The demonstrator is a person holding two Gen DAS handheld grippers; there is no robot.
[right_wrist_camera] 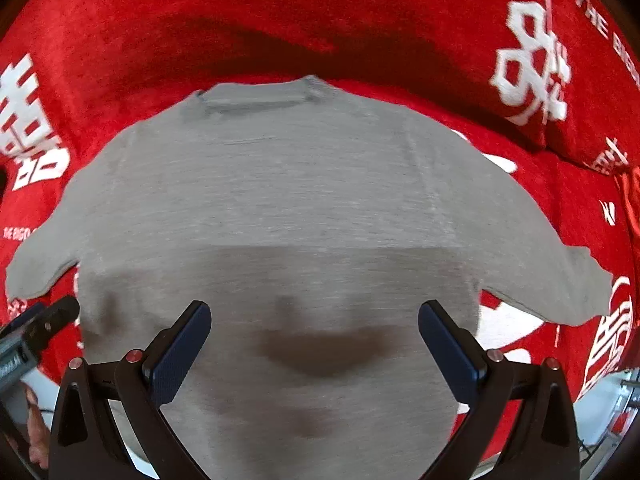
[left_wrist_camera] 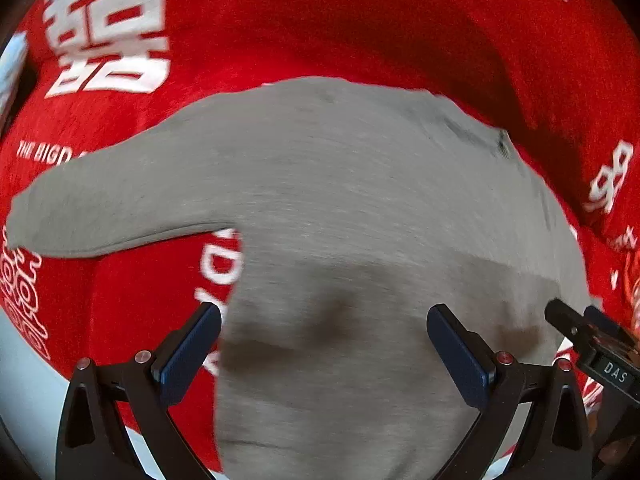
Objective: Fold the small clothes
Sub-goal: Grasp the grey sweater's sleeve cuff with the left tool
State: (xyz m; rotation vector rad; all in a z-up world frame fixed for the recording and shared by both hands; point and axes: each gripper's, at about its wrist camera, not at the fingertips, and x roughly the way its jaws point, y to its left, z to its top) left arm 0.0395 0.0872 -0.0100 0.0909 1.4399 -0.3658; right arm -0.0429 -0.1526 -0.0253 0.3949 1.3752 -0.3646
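Note:
A small grey sweater (right_wrist_camera: 280, 200) lies flat on a red cloth, collar (right_wrist_camera: 256, 94) at the far end and both sleeves spread out to the sides. It also shows in the left wrist view (left_wrist_camera: 320, 208), with one sleeve (left_wrist_camera: 100, 200) reaching left. My left gripper (left_wrist_camera: 324, 344) is open and empty above the sweater's lower left part. My right gripper (right_wrist_camera: 314, 340) is open and empty above the lower middle of the sweater. Each gripper shows at the edge of the other's view: the right one (left_wrist_camera: 588, 336), the left one (right_wrist_camera: 36, 328).
The red cloth (right_wrist_camera: 360, 20) with white lettering covers the surface and rises in a fold (left_wrist_camera: 500, 60) behind the sweater. A pale surface edge (left_wrist_camera: 24, 376) shows at the lower left, and pale floor with metal parts (right_wrist_camera: 616, 400) at the lower right.

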